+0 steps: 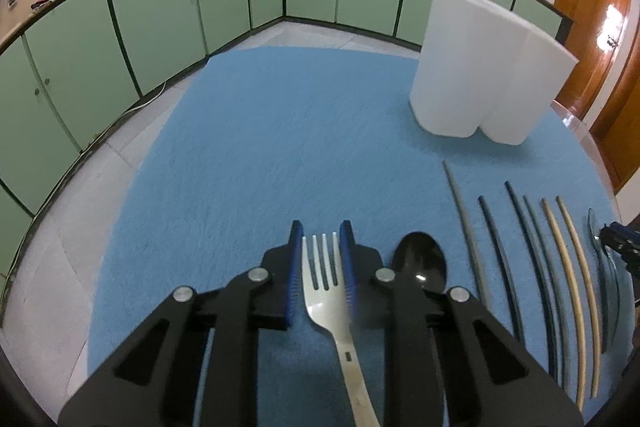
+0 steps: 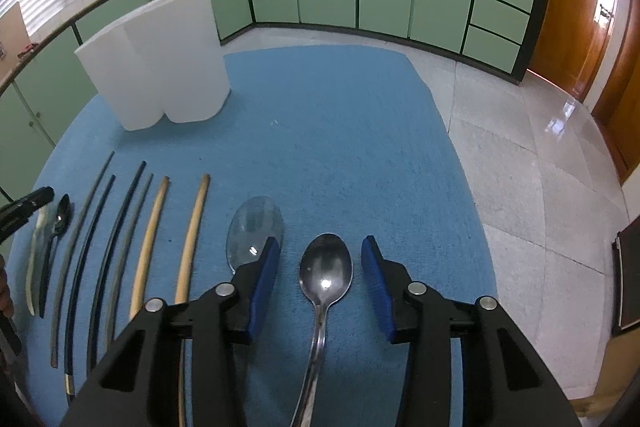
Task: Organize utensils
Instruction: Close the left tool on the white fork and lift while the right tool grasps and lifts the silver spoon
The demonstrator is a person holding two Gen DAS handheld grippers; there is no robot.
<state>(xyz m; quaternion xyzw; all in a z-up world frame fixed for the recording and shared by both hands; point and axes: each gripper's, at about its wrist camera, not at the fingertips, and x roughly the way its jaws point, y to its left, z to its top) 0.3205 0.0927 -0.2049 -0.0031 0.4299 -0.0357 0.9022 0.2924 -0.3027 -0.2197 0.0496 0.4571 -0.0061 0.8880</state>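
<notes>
Your left tongs are clamping the fork, lying well short of the white holder. Your right tongs are standing open around the spoon; be centring them before squeezing.

Left claw gripping silver fork, black spoon beside

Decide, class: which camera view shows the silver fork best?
The left wrist view. The silver fork lies there large and central, its head between the left gripper's blue pads. The right wrist view shows only a pale sliver of it at the far left edge, beside the black spoon.
</notes>
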